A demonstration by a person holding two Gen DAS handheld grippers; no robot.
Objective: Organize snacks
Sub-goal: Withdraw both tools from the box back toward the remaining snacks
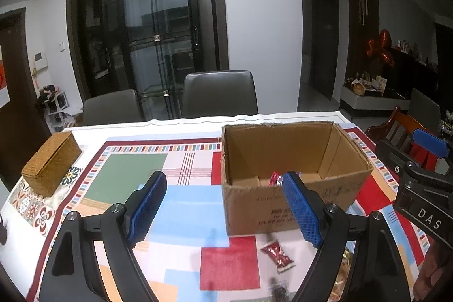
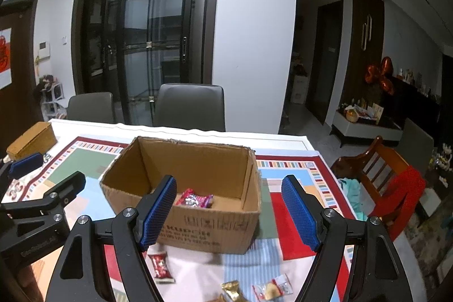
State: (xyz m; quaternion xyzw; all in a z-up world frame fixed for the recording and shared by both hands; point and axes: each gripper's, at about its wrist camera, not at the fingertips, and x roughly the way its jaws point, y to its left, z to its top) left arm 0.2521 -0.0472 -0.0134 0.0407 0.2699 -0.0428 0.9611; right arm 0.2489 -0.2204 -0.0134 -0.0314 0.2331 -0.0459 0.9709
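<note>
Both my grippers hang over the bench, and both sets of fingers stand wide apart with nothing between the pads. My left gripper (image 1: 223, 205) points at the patchwork tablecloth (image 1: 136, 174) just left of the cardboard box (image 1: 283, 160); my right gripper (image 2: 229, 211) frames the box's near wall.

Writing first: the box (image 2: 198, 228) carries dark print along its front, too blurred for me to read. From the left view, the side of my right gripper (image 1: 430, 160) shows the white letters "DAS". My left gripper (image 2: 36, 197) has faint lettering on its body in the right view, not legible.

The snacks: inside the box lies a red-and-silver packet (image 2: 195, 200) on the floor of it. On the cloth, just in front of the box, a red wrapped candy (image 1: 279, 255) lies flat. Nearer me in the right view sit a gold-wrapped sweet (image 2: 230, 289) and a clear packet with red ends (image 2: 271, 289), apart from each other.

Around: a woven lidded basket (image 1: 51, 163) at the bench's far left corner, two grey chairs (image 1: 219, 95) behind the bench, a wooden chair (image 2: 379, 174) with red cloth off to the right. The box's near wall hides most of its floor from me.
</note>
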